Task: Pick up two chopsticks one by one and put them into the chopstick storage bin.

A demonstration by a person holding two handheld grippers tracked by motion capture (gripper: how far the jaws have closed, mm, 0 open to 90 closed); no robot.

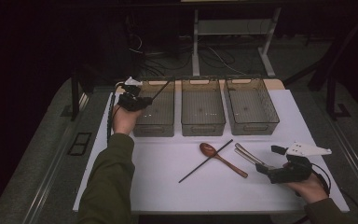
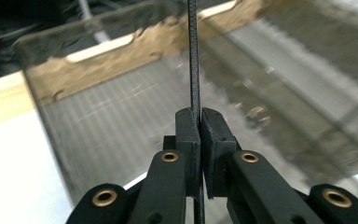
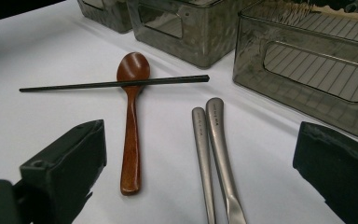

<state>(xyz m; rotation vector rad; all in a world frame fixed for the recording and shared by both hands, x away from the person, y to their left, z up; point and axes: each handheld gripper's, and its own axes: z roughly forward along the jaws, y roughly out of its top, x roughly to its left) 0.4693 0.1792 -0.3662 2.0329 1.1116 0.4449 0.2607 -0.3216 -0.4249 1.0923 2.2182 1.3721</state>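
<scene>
My left gripper point(image 1: 142, 101) hovers over the leftmost grey bin point(image 1: 154, 126) and is shut on a thin black chopstick point(image 1: 161, 90) that slants up and to the right. In the left gripper view the pads point(image 2: 186, 126) pinch the chopstick point(image 2: 194, 65) above the bin's ribbed floor point(image 2: 121, 116). My right gripper point(image 1: 269, 159) rests low at the table's front right with its jaws wide apart and nothing between them. In the right gripper view my right gripper point(image 3: 200, 140) faces two metal utensil handles point(image 3: 214, 140), a wooden spoon point(image 3: 130, 135) and a second black chopstick point(image 3: 112, 84) lying across the spoon.
Three grey bins stand in a row at the back of the white table point(image 1: 168, 177): the middle bin point(image 1: 203, 125) and the right bin point(image 1: 251, 125) show bare floors. The spoon point(image 1: 221, 158), the loose chopstick point(image 1: 200, 164) and the metal handles point(image 1: 247, 155) lie front centre.
</scene>
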